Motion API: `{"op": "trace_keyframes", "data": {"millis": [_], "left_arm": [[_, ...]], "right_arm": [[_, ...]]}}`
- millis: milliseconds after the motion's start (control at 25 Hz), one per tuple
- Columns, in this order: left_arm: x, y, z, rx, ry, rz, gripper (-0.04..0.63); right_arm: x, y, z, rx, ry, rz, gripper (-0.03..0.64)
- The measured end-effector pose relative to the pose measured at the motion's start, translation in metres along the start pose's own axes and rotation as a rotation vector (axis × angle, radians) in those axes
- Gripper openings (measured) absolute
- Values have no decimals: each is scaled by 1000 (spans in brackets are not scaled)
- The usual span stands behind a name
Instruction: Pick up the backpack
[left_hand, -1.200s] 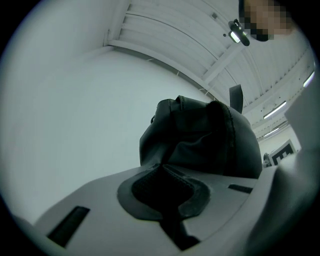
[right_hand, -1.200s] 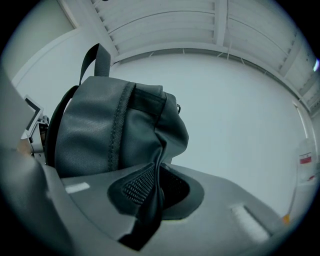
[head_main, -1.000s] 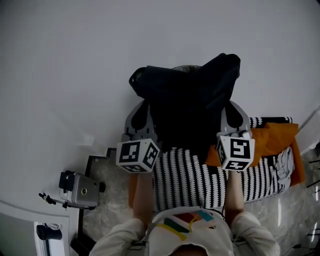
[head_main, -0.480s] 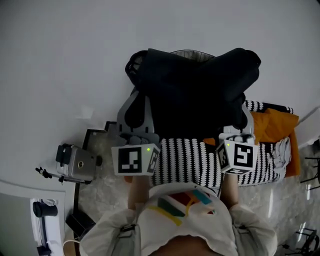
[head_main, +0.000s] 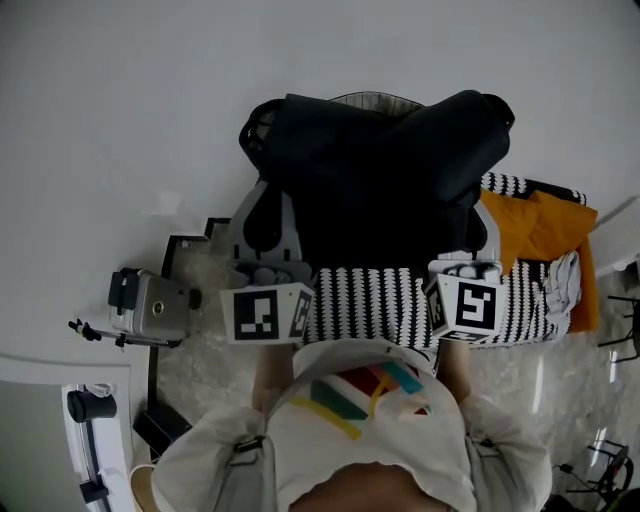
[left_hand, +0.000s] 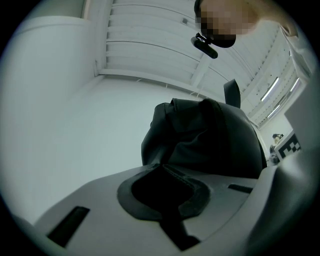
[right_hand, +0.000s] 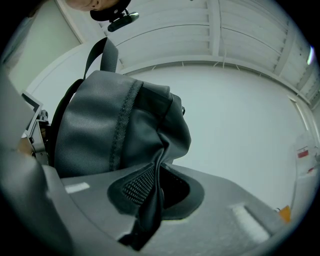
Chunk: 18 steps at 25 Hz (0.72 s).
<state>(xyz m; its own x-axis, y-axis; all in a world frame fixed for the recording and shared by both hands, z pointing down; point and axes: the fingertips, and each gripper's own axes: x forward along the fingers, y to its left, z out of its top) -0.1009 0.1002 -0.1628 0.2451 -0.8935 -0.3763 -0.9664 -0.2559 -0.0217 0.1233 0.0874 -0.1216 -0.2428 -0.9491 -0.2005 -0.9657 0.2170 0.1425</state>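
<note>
Clamped shut on fabric of the black backpack (head_main: 380, 190) with left tool (left_hand: 167, 200); nipped tight on a fold at its other side with right tool (right_hand: 150, 200).

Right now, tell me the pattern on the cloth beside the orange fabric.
The cloth has black-and-white stripes; the head view shows it best.

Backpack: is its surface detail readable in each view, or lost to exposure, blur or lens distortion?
Head view: the backpack is an underexposed near-black mass against a bright white background, folds barely readable, edges sharp. Left gripper view: heavy fisheye with black corners, the backpack dim and flat. Right gripper view: best lit, weave and stitching crisp where the right claw pinches the fabric.
</note>
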Motion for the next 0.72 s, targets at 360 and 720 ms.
{"op": "trace_keyframes", "data": {"millis": [360,720], "left_arm": [[1,3,-2,-3,6,10,23],[6,5,-10,-23,34,0,23]], "right_arm": [[1,3,-1,-20,16,4,37],[6,2,-5,-19,26,8,38]]}}
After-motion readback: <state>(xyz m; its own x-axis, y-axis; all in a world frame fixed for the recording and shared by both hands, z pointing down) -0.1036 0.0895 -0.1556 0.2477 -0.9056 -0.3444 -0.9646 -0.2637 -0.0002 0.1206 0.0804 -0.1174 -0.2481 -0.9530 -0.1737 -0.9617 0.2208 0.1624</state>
